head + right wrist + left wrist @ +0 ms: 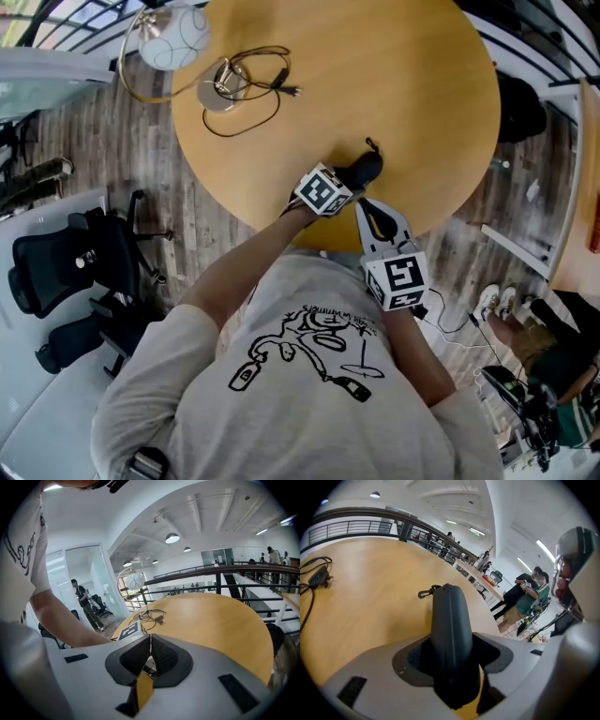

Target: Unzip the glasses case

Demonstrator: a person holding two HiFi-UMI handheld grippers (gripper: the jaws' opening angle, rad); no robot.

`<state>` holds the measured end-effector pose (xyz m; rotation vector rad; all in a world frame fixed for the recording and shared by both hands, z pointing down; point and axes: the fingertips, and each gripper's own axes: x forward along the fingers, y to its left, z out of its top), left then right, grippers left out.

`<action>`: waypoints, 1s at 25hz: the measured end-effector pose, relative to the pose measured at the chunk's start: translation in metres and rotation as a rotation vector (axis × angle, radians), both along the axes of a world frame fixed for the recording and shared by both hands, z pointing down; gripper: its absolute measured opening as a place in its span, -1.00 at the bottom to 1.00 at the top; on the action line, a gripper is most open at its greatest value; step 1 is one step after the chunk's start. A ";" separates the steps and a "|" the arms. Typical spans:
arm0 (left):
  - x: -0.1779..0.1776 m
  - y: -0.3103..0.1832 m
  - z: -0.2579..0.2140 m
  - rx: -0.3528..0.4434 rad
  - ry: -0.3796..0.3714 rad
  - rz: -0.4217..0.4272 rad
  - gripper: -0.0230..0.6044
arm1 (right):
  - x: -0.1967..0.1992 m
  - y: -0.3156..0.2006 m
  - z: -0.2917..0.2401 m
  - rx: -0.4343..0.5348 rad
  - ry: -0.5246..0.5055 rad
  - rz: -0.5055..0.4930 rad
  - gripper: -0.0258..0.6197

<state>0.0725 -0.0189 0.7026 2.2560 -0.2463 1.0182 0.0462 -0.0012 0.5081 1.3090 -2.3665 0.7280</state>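
Far left, off the tabletop, a black office chair [66, 262] stands on the plank floor [141, 159]. On the round wooden tabletop [403, 84], a globe-shaded table lamp [173, 37] and its loose black cable [248, 89] occupy the far left sector. They are well apart from the work area, so nothing obstructs the zip path.

The left hand-held gripper [452, 656] points steeply down near the near edge of the tabletop and grasps the glasses case [449, 620]. The dark hard-shell case lies lengthwise between the jaws, with the pads bearing on its two flanks at the near end. This grip appears intended as an anchor — it steadies the case on the tabletop so that a pull along the zip does not drag it. A seam line runs along the top of the shell, away from the gripper. A small clasp [424, 592] projects from the far end; whether it is the zip pull cannot be determined. The case appears closed along its visible length.

Just to the right, the right hand-held gripper [149, 649] is clenched with nothing between its pads. It is held beside the case at the tabletop edge, presumably ready to take the pull.

Legible markings: none on the case. Each gripper carries a cube [323, 190] with black-and-white square markers. The person's T-shirt [309, 375] shows a line drawing with an arc of lettering — too small to read.
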 end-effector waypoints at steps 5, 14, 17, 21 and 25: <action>-0.010 -0.014 -0.017 -0.021 0.052 -0.112 -0.11 | 0.001 -0.002 -0.006 0.016 0.002 0.000 -0.85; -0.032 -0.058 -0.131 -0.101 0.397 -0.446 -0.11 | -0.006 -0.011 -0.021 0.056 0.023 -0.036 -0.85; -0.041 -0.068 -0.166 -0.107 0.490 -0.526 -0.11 | -0.016 -0.013 -0.024 0.059 0.022 -0.074 -0.84; -0.055 -0.084 -0.207 -0.119 0.619 -0.641 -0.11 | -0.032 -0.016 -0.027 0.058 0.017 -0.129 -0.84; -0.063 -0.094 -0.246 -0.113 0.729 -0.706 -0.11 | -0.046 -0.016 -0.029 0.059 0.016 -0.180 -0.80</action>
